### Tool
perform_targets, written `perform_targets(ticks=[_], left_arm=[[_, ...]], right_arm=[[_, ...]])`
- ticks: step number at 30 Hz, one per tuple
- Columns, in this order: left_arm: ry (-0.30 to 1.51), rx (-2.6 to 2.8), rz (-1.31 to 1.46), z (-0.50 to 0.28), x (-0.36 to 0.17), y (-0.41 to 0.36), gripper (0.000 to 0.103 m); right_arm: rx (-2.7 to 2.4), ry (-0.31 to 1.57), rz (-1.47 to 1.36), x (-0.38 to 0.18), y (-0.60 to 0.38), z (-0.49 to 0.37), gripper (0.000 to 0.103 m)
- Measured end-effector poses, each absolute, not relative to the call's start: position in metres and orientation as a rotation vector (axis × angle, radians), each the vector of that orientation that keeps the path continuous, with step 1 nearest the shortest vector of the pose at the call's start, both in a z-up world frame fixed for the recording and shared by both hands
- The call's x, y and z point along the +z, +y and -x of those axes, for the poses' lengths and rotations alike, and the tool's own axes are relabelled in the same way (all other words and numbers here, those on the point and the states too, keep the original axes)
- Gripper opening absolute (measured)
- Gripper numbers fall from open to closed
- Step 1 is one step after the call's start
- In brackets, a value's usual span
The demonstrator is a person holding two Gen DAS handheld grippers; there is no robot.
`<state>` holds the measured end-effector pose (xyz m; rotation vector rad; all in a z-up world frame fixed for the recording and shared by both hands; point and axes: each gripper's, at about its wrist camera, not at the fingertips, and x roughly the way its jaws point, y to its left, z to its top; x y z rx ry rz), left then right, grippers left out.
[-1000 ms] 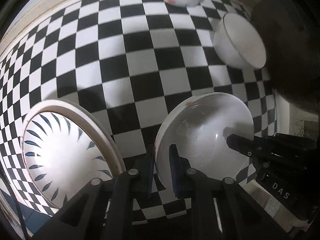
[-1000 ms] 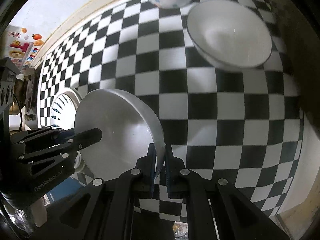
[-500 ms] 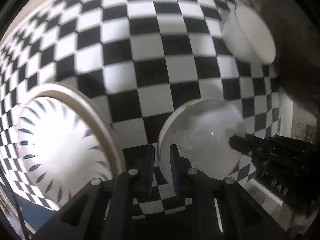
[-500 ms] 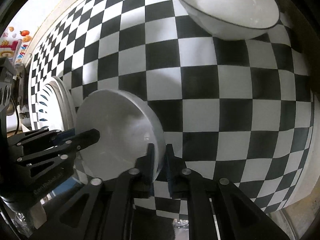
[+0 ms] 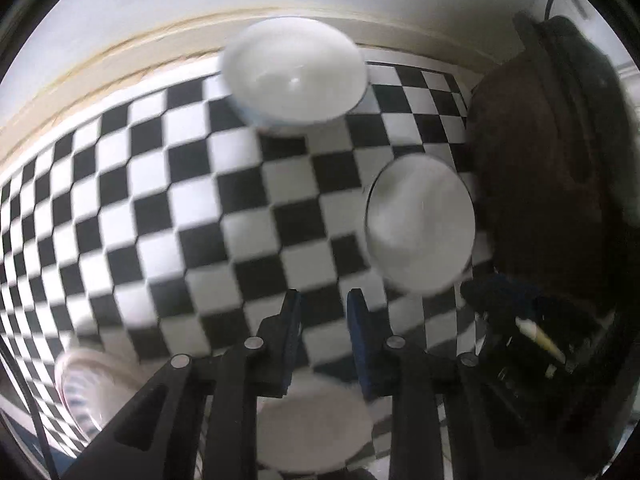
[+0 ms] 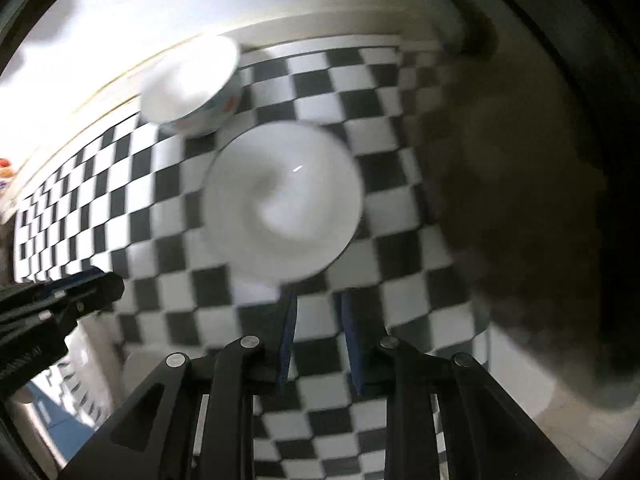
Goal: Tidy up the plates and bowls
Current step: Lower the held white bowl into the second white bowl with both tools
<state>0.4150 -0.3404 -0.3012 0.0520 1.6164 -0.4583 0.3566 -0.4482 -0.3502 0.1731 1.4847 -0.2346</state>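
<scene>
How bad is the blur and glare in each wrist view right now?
Left wrist: motion smear across the checkered cloth; both bowls' rims are soft, the plain bowl worst; the right side is lost in dark shadow. Right wrist: heavier smear; the plain bowl has a small specular glint, the dotted bowl is washed out, the top-left wall is blown out. Both gripper frames stay sharp.

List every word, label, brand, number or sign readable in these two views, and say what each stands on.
No text can be read in full.
Left gripper, seen at the left edge of the right wrist view: pale lettering on its black body, too blurred and cropped to read.
Colourful printed item at the far left edge of the right wrist view: too small and blurred to read.
Spotted bowl, plain white bowl, checkered cloth: no writing visible.
</scene>
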Motion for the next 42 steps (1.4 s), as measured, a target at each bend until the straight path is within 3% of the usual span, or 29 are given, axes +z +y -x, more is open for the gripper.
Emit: perform_targets(ticks=[9, 13, 19, 28, 34, 42], left_arm=[[1.746, -0.494, -0.133, -0.457, -0.358, -0.396, 0.023], [1.776, -0.512, -0.148, -0.461, -0.377, -0.405, 0.015], [1.759, -0.509, -0.141, -0.455, -0.377, -0.387, 0.013], [1.769, -0.482, -0.069, -0.461, -0.380, -0.335, 0.013], [1.757, -0.547, -0.065, -0.466, -0.375, -0.336, 0.013], [1.698, -0.518, -0.095, -0.447, -0.347, -0.339, 0.013]], right_arm=[[-0.308, 1.506, -0.175, -0.377, -0.458, -0.373, 0.025], [-0.311, 1.514, -0.257, -0.390, -0.462, -0.375, 0.023], [-0.289, 1.486, -0.322, -0.394, -0.460, -0.377, 0.015], [-0.172, 1.516, -0.449, -0.406, -0.455, -0.395, 0.014], [-0.150, 1.560, -0.406, -0.423, -0.458, -0.412, 0.008], [-0.117, 1.544, -0.391, -0.405, -0.452, -0.405, 0.007]])
